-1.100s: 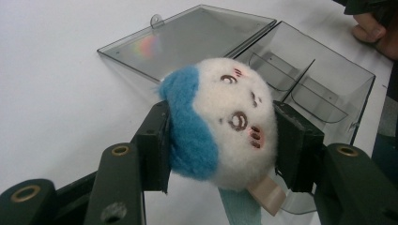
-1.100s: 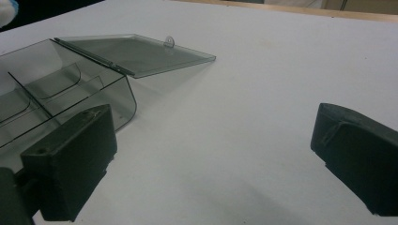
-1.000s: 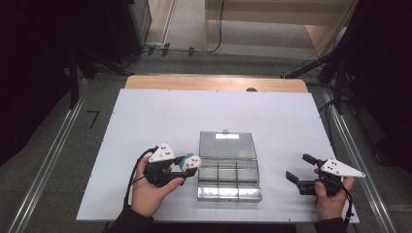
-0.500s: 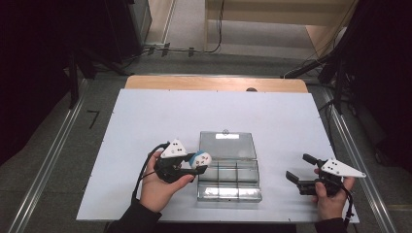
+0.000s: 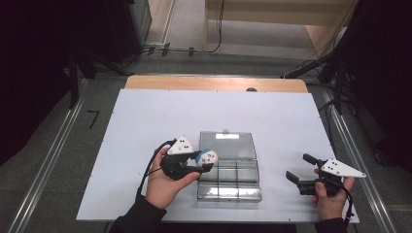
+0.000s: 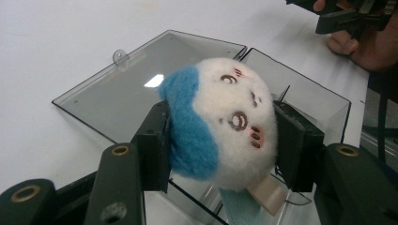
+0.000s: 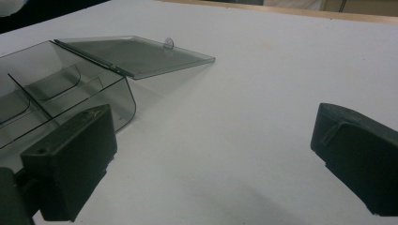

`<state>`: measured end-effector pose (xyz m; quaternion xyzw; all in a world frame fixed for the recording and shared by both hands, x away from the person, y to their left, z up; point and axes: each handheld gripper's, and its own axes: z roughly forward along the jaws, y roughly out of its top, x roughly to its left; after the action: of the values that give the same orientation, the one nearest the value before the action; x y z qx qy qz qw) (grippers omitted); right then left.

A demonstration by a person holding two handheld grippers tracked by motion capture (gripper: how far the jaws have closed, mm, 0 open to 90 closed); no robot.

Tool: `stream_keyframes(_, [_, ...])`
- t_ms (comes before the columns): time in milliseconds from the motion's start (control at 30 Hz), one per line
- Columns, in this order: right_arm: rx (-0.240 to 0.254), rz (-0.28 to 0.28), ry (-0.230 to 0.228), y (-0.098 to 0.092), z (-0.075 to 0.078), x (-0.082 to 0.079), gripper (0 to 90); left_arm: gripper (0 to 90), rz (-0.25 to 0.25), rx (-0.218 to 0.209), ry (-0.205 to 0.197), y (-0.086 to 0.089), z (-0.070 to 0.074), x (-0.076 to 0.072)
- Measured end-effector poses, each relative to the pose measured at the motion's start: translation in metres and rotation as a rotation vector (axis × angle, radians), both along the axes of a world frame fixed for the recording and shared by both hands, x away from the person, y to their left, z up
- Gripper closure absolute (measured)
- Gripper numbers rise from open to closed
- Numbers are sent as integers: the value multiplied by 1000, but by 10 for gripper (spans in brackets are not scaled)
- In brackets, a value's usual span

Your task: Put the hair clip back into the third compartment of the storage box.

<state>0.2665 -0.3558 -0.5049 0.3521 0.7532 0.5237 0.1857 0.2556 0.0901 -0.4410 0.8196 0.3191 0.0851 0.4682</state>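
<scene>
Left gripper view brings up what the high view leaves small: the left tongs [image 6: 220, 145] are clamped on a round plush toy [image 6: 220, 126], white with a blue patch and a stitched face, held just above the clear plastic organiser box [image 6: 300, 93], whose lid [image 6: 141, 89] lies folded back flat on the worktop. In the high view the left tongs [image 5: 206, 162] hold the plush toy [image 5: 206, 156] over the left edge of the organiser box [image 5: 228, 177]. Right gripper view shows the right tongs [image 7: 211, 164] spread wide with nothing between them, above bare worktop beside the box's divided compartments [image 7: 51, 89]. The white worktop [image 5: 272, 111] has a wooden strip along its far edge; beyond it lie grey floor, cables and dark surroundings. Since a second ago, the left hand [image 5: 163, 187] has carried the toy rightward toward the box; the right tongs [image 5: 303, 172] have stayed put.
</scene>
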Motion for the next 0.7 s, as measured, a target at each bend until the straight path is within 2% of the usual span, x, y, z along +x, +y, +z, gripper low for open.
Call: stream_keyframes(700, [-4,1,-1,0,0,0,0,462,-46,-2,6,-20,-2,4])
